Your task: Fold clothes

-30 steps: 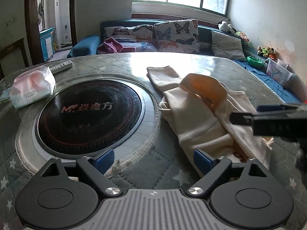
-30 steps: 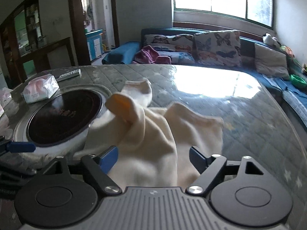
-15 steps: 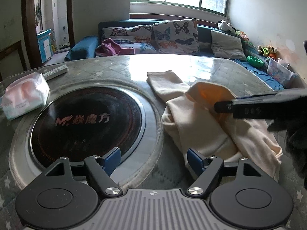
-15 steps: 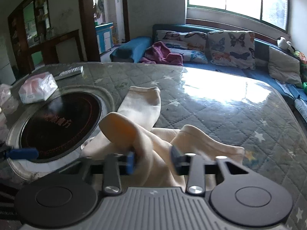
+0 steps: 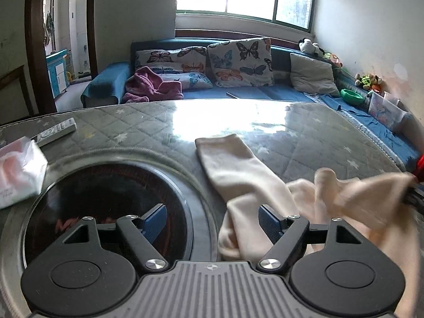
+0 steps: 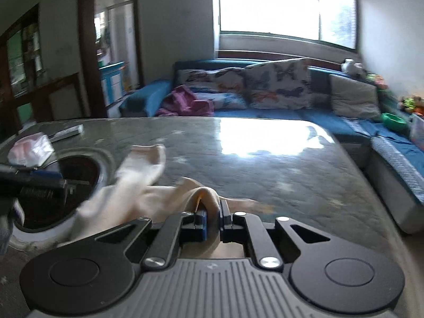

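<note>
While right tool (image 6: 212,222) pinches cream garment (image 6: 137,196), left tool (image 5: 212,221) gapes beside it.

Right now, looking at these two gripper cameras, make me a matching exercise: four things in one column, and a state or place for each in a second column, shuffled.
Things:
1. right gripper
2. left gripper
3. tissue pack
4. remote control

States or places:
A. open, gripping nothing
B. beyond the tissue pack, lying flat on the table
C. shut on the cream garment
D. left of the round black cooktop

Pairs: 1-C, 2-A, 3-D, 4-B
</note>
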Action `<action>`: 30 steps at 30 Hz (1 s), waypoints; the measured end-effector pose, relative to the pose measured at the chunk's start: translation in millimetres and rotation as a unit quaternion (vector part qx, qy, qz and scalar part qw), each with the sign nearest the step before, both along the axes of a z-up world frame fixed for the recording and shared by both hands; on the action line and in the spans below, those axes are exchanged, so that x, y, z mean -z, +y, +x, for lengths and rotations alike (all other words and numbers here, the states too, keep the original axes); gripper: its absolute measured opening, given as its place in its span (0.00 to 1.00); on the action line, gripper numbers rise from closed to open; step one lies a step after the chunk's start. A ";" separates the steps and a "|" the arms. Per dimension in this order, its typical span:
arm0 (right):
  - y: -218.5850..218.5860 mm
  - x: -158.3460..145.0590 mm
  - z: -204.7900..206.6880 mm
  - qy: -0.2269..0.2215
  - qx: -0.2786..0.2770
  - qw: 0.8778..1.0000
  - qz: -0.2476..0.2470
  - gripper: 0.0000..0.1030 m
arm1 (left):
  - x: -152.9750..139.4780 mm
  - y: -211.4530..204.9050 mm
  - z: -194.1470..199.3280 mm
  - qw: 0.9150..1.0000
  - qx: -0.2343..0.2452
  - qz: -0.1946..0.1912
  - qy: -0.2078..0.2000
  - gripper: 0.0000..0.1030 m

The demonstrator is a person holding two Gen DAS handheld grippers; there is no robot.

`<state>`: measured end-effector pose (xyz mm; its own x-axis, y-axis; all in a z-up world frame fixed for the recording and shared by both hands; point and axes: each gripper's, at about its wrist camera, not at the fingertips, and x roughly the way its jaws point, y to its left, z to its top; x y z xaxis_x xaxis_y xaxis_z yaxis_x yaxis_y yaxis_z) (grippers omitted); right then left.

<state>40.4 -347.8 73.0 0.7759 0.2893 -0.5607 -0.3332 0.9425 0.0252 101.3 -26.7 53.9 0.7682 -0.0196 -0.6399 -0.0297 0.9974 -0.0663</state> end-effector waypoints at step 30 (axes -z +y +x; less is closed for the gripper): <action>-131.4 43.3 -63.7 0.056 0.179 0.982 0.005 0.29 | 34.7 -14.3 86.3 1.000 0.008 0.011 0.008 0.05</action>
<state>-23.3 -479.3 29.6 0.7620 0.0152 -0.6474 0.0254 0.9983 0.0533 187.6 -41.0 19.2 0.7569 -0.0186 -0.6532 -0.0143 0.9989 -0.0450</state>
